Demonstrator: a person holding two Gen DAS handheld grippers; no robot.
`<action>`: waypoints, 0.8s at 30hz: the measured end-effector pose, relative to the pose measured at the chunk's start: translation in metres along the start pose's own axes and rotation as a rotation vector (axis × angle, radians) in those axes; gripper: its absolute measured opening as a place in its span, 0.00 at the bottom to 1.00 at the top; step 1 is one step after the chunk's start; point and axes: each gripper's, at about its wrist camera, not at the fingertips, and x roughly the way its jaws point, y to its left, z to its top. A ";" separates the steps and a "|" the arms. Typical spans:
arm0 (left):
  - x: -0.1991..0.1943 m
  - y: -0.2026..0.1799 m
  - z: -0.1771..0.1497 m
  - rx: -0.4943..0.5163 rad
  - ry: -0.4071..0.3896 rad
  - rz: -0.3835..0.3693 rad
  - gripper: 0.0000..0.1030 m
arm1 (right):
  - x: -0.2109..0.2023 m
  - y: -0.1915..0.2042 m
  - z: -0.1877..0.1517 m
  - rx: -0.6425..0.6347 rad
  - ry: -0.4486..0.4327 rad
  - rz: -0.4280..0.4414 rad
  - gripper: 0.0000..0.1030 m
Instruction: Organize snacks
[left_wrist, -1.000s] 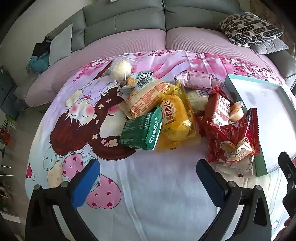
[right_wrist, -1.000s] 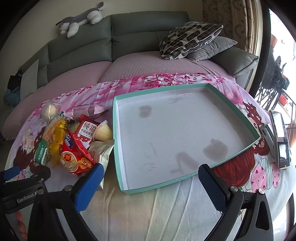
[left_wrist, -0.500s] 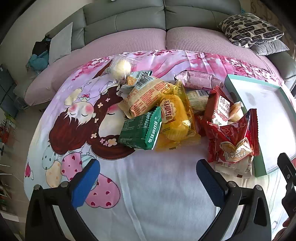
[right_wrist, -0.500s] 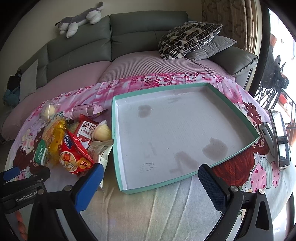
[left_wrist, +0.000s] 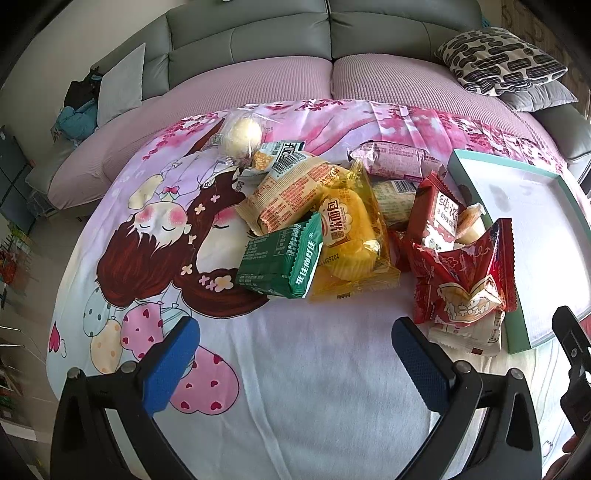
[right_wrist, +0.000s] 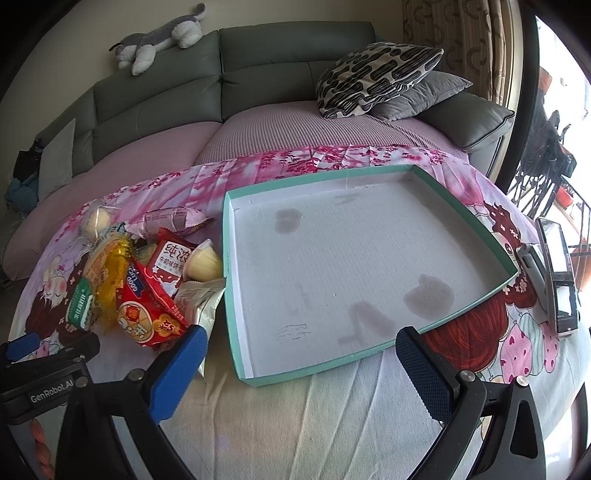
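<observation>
Snacks lie heaped on a pink cartoon-print cloth (left_wrist: 155, 236) spread over a sofa (right_wrist: 288, 66), just left of a shallow teal-rimmed box (right_wrist: 461, 218) whose white floor carries only dark stains. In the left wrist view the heap comprises a green packet (left_wrist: 280, 258) at its near edge, a yellow bread packet (left_wrist: 351, 236) touching it, an orange-printed packet (left_wrist: 291, 199) behind, a pink packet (left_wrist: 395, 162) farther back, a red milk-biscuit packet (left_wrist: 436, 218) and a red crinkled packet (left_wrist: 465, 280) resting over a white packet (left_wrist: 469, 332) beside the box rim. A clear-wrapped pale bun (left_wrist: 242, 134) lies at the far edge of the heap. The left gripper (left_wrist: 295, 354) hangs above bare cloth short of the heap, its 2 blue-padded fingers spread wide and holding nothing. The right gripper (right_wrist: 299, 363) is likewise spread wide and empty, positioned over the near rim of the box. Near the box's right side lies a phone (right_wrist: 557, 280). A patterned cushion (right_wrist: 376, 74) and a plush dog (right_wrist: 159, 37) rest on the sofa.
</observation>
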 end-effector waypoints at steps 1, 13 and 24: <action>0.000 0.000 0.000 -0.001 0.000 0.000 1.00 | 0.000 0.000 0.000 0.001 0.000 0.000 1.00; -0.003 0.006 0.002 -0.035 -0.010 -0.011 1.00 | 0.000 0.000 -0.001 -0.001 0.001 -0.002 1.00; -0.016 0.029 0.009 -0.153 -0.082 -0.035 1.00 | -0.003 0.007 0.001 -0.009 -0.022 0.021 1.00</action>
